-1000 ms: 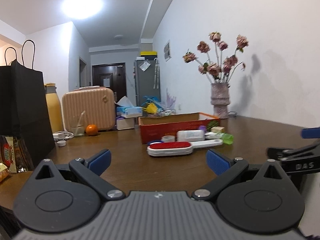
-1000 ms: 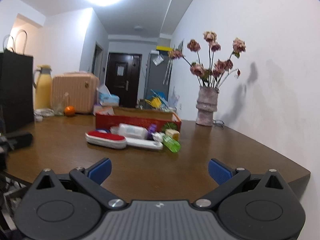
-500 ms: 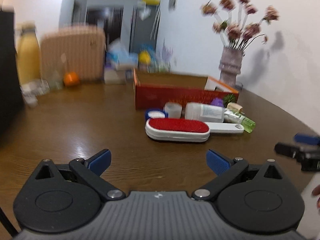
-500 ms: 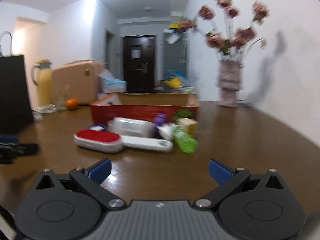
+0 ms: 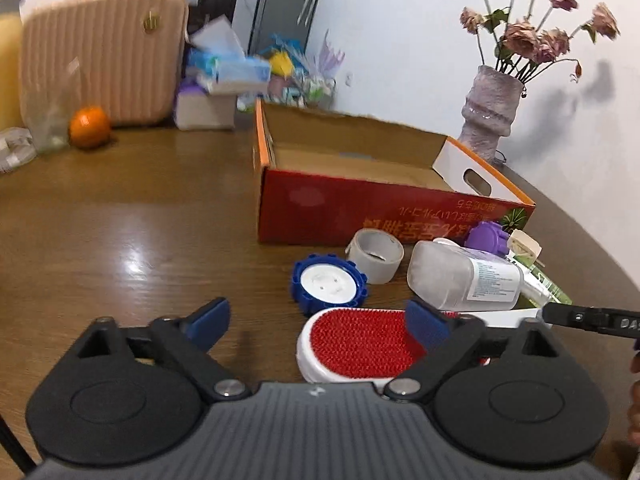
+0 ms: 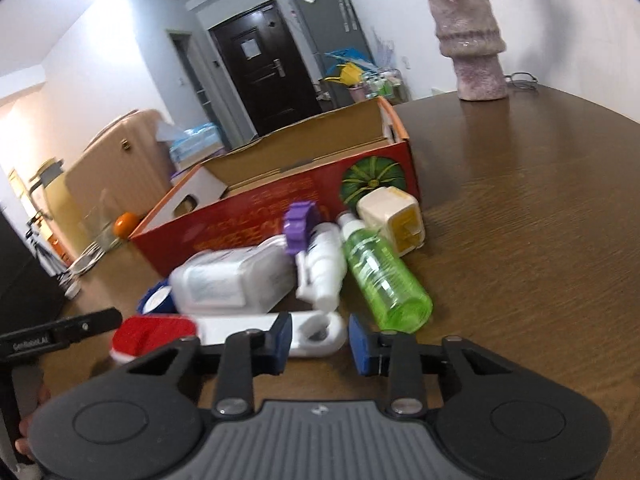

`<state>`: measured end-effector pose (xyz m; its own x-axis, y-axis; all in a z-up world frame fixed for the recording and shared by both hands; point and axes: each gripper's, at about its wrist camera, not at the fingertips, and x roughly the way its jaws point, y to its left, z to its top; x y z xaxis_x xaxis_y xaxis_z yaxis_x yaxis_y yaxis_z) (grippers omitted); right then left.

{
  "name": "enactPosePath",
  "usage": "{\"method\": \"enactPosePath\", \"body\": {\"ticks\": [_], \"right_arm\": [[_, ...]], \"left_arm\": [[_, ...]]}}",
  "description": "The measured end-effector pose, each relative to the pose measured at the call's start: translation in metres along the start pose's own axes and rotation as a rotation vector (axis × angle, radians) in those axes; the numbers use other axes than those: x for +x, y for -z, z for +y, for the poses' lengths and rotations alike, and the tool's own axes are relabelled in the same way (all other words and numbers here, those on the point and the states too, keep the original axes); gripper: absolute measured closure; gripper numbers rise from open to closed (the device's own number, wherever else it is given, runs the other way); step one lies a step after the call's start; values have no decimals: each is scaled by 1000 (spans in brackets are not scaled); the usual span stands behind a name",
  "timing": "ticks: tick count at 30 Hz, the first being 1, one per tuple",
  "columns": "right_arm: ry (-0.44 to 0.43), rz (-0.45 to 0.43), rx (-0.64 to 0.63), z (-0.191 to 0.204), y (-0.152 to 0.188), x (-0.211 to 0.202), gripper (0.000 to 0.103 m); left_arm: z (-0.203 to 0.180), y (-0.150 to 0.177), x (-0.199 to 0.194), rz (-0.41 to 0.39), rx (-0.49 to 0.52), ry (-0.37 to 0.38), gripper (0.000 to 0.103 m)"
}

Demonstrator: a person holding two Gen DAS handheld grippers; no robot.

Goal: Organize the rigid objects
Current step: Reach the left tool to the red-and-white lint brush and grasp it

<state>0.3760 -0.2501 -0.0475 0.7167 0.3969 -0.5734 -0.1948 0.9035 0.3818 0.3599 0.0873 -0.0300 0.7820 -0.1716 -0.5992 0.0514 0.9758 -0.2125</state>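
On the table (image 5: 120, 220) there is one red cardboard box (image 5: 360, 208), one lint brush (image 5: 360, 344) with a red pad, one blue-rimmed wheel (image 5: 329, 285), one grey tape roll (image 5: 375, 254), one frosted plastic jar (image 5: 464, 280), one green bottle (image 6: 384, 276), one white spray bottle (image 6: 326, 264) and one purple toy piece (image 6: 298, 226). One cream-and-yellow plug block (image 6: 394, 220) sits there too — its exact kind is hard to tell. Further back: one orange (image 5: 89, 127), one pink suitcase (image 5: 100, 56), one vase (image 5: 490, 114) of dried flowers.

Vase (image 5: 490, 114) w/ flowers, pink suitcase (image 5: 102, 52), orange (image 5: 89, 127).
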Motion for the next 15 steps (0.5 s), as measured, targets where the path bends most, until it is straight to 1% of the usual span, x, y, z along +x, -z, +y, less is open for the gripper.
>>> {"method": "enactPosePath", "body": {"ticks": [1, 2, 4, 5, 6, 7, 8, 10, 12, 15], "right_arm": [[10, 4, 4, -2, -1, 3, 76], [12, 14, 6, -4, -1, 6, 77], [6, 35, 13, -7, 1, 11, 78], [6, 39, 13, -8, 2, 13, 82], [3, 35, 5, -8, 3, 12, 83], [1, 36, 6, -7, 4, 12, 84], [-7, 40, 11, -7, 4, 12, 88], [-13, 45, 22, -7, 6, 10, 88], [-6, 51, 24, -7, 10, 3, 88], [-5, 45, 16, -4, 27, -19, 88]], "left_arm": [[3, 1, 4, 17, -13, 22, 18], [5, 2, 8, 38, -28, 36, 23], [9, 6, 10, 43, -78, 85, 24], [9, 8, 10, 55, -87, 110, 27], [9, 10, 8, 60, -91, 138, 36], [8, 11, 5, 61, -96, 159, 36], [6, 13, 2, 58, -94, 152, 36], [3, 17, -5, 54, -86, 145, 37], [0, 25, -18, 67, -104, 140, 38], [-6, 49, -50, 61, -121, 147, 42]]}}
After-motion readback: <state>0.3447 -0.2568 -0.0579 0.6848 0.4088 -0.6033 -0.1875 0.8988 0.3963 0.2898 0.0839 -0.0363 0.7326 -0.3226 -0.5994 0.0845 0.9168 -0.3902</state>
